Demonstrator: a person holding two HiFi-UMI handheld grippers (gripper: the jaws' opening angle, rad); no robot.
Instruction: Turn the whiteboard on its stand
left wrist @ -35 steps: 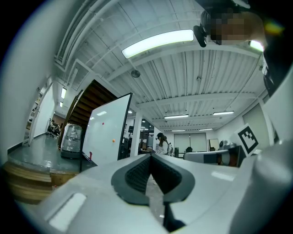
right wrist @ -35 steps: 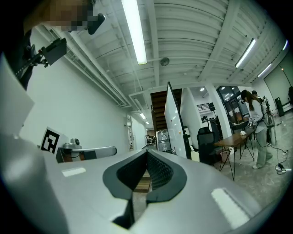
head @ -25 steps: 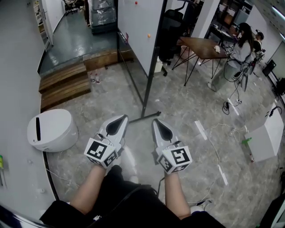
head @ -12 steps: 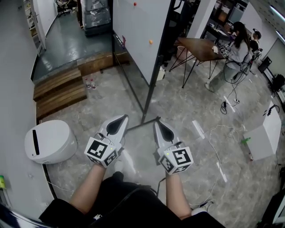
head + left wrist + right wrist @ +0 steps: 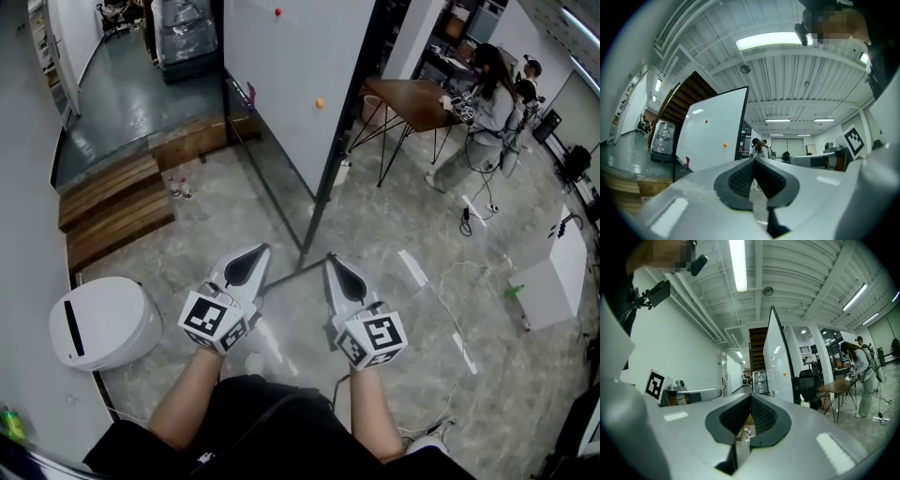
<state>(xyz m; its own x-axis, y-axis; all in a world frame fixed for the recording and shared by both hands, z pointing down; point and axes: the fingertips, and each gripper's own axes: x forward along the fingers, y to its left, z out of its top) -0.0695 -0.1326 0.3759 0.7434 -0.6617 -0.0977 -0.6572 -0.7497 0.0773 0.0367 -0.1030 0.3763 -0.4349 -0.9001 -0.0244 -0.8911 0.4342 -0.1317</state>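
Left gripper point(image 5: 255, 251) and right gripper point(image 5: 332, 260): I am holding both side by side with their ribbed dark pads point(image 5: 740, 176) pressed together, gripping nothing. Ahead of the tips, the flat glossy whiteboard point(image 5: 286, 84) is standing upright in its slim black metal stand point(image 5: 322, 192) on the marbled grey floor point(image 5: 394, 281).

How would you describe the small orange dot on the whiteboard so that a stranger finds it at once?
Find the tall whiteboard on its dark stand, in the middle of the grey floor. Two small round dots are on its white face. The orange dot is the lower one, near the board's right edge; the red dot is higher and more to the left.
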